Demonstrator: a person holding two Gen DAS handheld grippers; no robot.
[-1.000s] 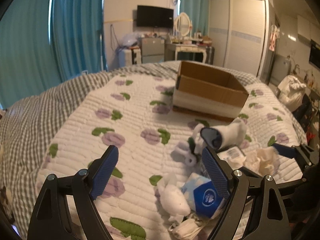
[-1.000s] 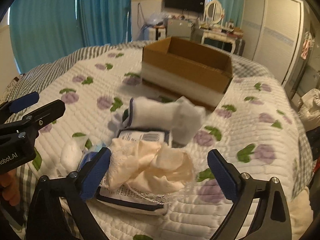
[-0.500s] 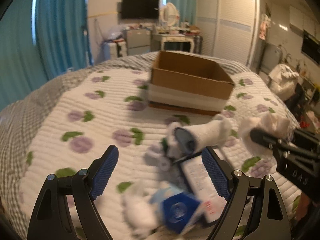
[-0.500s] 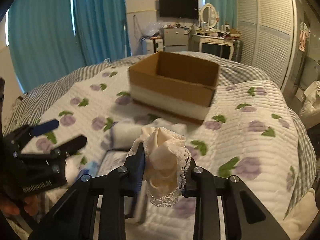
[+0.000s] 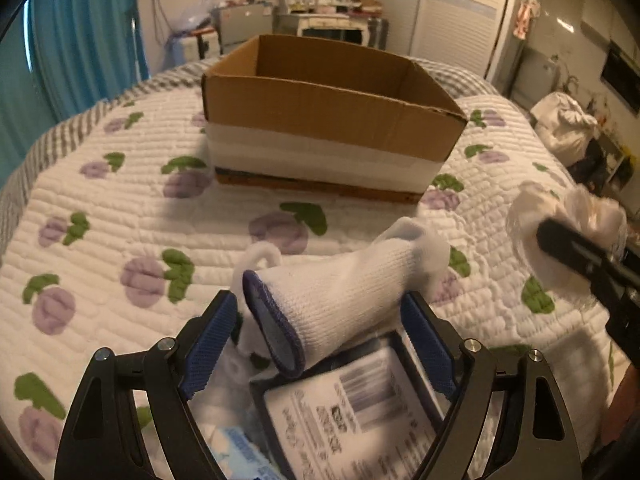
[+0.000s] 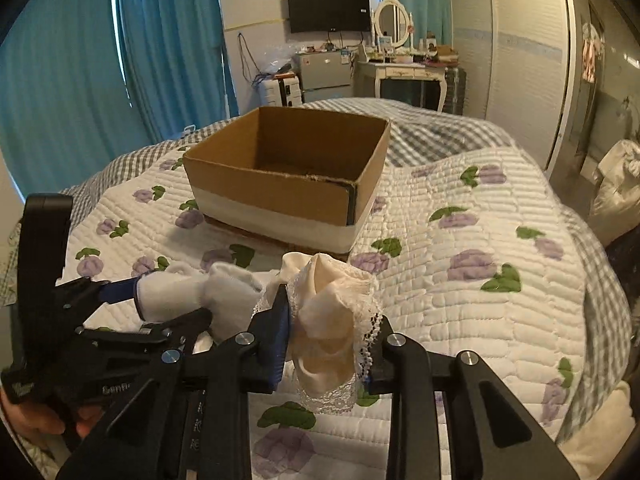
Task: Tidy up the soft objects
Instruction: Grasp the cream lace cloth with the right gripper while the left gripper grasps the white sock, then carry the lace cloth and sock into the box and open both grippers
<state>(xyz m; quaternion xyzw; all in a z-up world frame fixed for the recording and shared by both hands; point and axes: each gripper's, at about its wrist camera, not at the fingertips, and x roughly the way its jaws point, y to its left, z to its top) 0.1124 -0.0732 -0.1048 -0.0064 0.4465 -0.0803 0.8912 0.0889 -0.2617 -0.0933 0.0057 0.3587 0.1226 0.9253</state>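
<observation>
Sock sits between your open fingers

Your left gripper (image 5: 320, 336) gapes around the sock (image 5: 340, 292), lying crosswise; your right gripper (image 6: 330, 344) pinches lace cloth (image 6: 336, 320), box (image 6: 288, 184) ahead.

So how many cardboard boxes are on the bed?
1. The cardboard box sits open on the quilt, beyond both grippers. Others may be out of view.

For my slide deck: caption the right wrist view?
Right claw grips cream lace cloth before open cardboard box on quilted bed.

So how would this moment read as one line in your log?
left tongs: open around white sock | right tongs: shut on lace cloth | cardboard box: ahead
</observation>
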